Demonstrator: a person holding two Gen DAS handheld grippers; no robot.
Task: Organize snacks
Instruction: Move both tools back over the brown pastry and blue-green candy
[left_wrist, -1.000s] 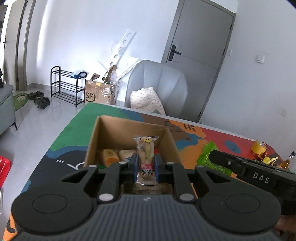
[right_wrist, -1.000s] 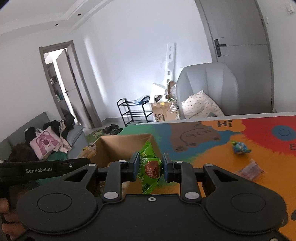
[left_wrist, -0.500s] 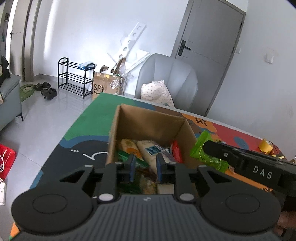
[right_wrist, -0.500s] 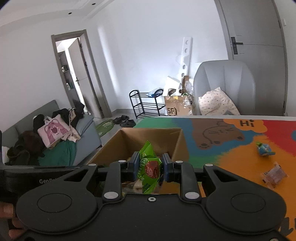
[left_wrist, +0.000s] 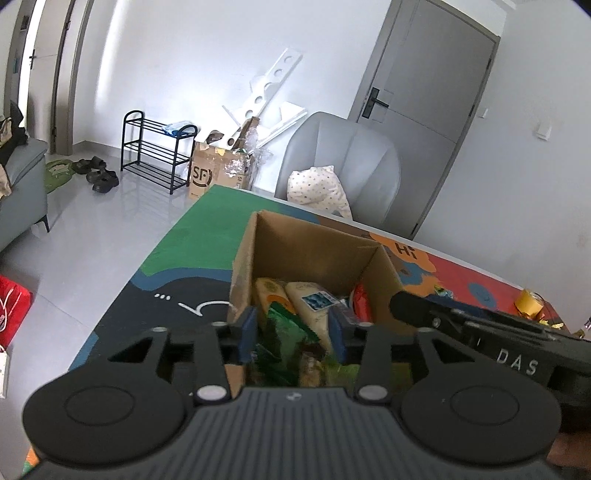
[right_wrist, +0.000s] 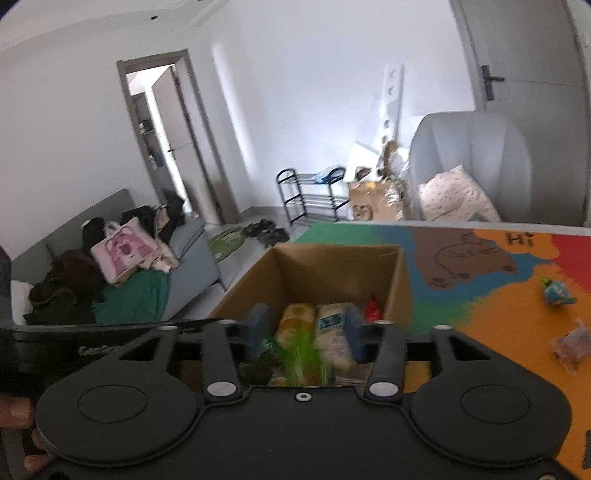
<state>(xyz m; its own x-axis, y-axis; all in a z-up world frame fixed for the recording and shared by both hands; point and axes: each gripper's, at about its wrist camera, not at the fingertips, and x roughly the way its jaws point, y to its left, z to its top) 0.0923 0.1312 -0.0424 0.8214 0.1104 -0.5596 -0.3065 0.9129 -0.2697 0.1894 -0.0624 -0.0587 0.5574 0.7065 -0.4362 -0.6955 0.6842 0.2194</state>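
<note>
An open cardboard box (left_wrist: 317, 240) (right_wrist: 332, 264) stands on the colourful table mat and holds several snack packs. My left gripper (left_wrist: 293, 336) is open and empty just above the box's near edge, over a green pack (left_wrist: 286, 332) and a white pack (left_wrist: 312, 304). My right gripper (right_wrist: 304, 334) is open over the same box. A green snack pack (right_wrist: 299, 360) appears blurred below its fingers, inside the box. The right gripper's body (left_wrist: 480, 332) shows at the right of the left wrist view.
Two loose snacks (right_wrist: 556, 291) (right_wrist: 570, 347) lie on the mat right of the box. A yellow item (left_wrist: 528, 301) sits at the table's far right. A grey chair (left_wrist: 340, 166) stands behind the table. A sofa (right_wrist: 122, 280) is on the left.
The left gripper let go of its pale snack into the box and opened wide. The right gripper opened and its green pack dropped into the box. Both moved closer over the box.
</note>
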